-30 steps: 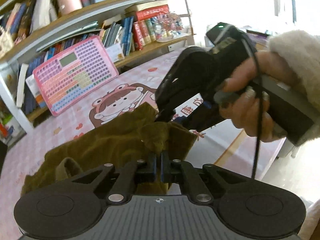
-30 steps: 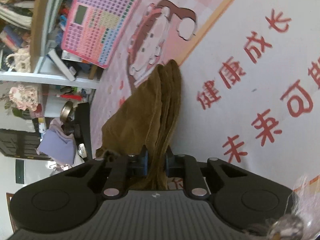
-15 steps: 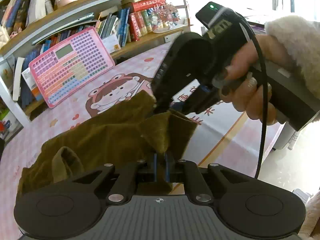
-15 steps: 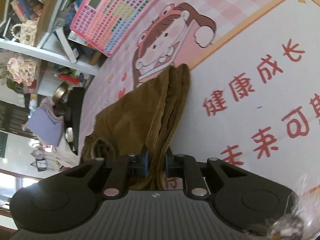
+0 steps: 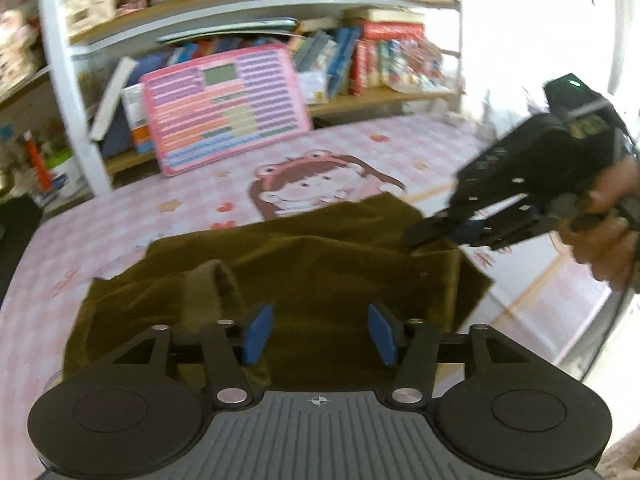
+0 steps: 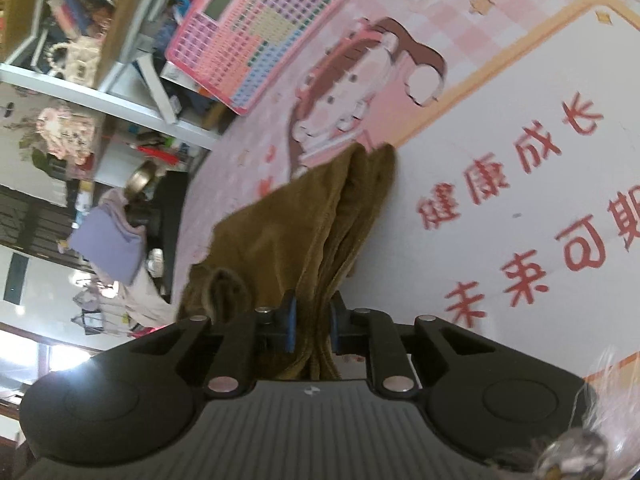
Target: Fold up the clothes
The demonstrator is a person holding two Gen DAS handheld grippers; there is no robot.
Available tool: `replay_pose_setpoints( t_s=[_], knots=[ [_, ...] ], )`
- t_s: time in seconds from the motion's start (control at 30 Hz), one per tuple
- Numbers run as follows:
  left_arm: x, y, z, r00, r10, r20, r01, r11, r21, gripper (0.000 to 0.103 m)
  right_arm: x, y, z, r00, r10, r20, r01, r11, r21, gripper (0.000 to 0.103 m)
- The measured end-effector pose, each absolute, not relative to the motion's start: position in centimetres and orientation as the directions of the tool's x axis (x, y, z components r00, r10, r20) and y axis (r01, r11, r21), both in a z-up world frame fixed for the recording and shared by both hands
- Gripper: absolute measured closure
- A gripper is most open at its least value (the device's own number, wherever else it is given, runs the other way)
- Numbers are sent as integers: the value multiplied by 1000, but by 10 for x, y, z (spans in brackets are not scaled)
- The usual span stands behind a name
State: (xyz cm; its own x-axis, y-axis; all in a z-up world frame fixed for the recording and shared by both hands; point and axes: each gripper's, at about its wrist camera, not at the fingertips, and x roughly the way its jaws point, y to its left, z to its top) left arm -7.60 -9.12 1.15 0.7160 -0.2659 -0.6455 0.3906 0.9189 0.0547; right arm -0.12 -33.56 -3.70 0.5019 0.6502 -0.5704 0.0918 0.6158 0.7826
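The left gripper (image 5: 320, 334) is opening, its blue pads standing clear of the brown garment (image 5: 304, 264) lying just ahead of and beneath it on the pink mat (image 5: 120, 216). The right gripper (image 6: 312, 326) is clamping the bunched end of the cloth, whose long axis is running away from its jaws; this hand is the one in contact.

Garment (image 5: 320, 264) on mat (image 5: 120, 224), toy keyboard (image 5: 224, 108) behind, leaning against shelf (image 5: 360, 98)
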Motion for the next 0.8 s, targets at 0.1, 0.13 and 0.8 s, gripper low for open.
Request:
replay_pose_setpoints(
  t_s=[0.1,0.13,0.8],
  knots=[
    [-73,-70,19,742,-263,-616,355,934,28,35,-2,-326,-19,517,648,-559,74,616,784,88],
    [-73,-61,22,753,-264,-602,346,938,22,35,-2,-321,-12,524,647,-554,66,618,783,88],
    [-78,126,33,819,-251,-516,257,964,-62,19,-3,-107,88,606,499,-619,-173,843,510,88]
  ],
)
